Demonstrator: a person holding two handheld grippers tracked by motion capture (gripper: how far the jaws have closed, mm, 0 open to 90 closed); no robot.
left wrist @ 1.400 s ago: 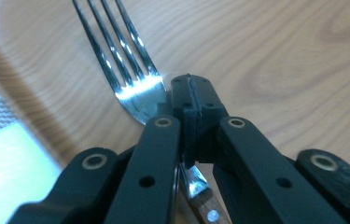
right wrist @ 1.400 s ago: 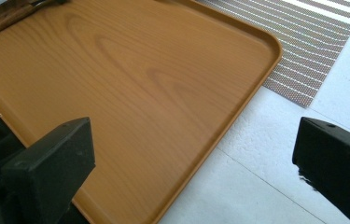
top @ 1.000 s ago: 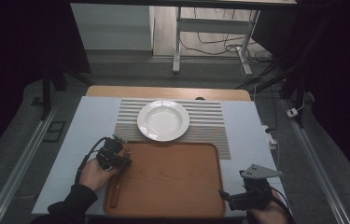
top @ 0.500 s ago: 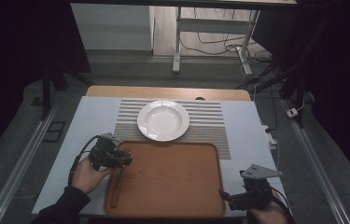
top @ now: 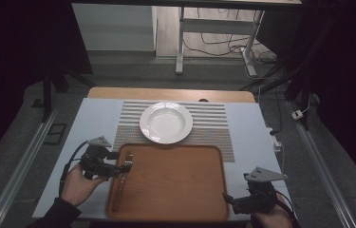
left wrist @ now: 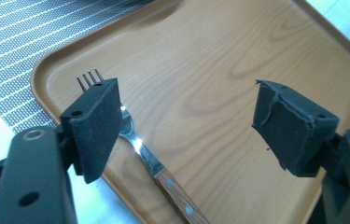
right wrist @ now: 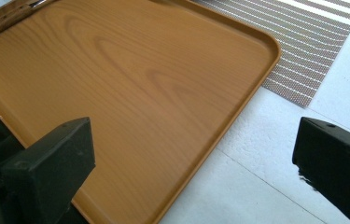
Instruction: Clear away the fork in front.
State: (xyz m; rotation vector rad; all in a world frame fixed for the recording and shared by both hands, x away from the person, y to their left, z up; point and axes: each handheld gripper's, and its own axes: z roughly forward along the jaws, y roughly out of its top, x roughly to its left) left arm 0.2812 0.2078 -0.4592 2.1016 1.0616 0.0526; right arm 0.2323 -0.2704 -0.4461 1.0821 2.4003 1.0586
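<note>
High view: lying along tray at its 9 o'clock edge, fork, tines toward 12. Hovering just beside it, left gripper, jaws just opening, released, nothing between pads; fork below in left gripper view. Sitting at 5 o'clock corner, right gripper, jaws spread, probably off the tray rim. Resting at 12 o'clock, plate on mat.

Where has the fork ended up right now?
In the high view the fork lies on the wooden tray along its left edge, tines toward the white plate. The open left gripper hovers right beside it.
</note>
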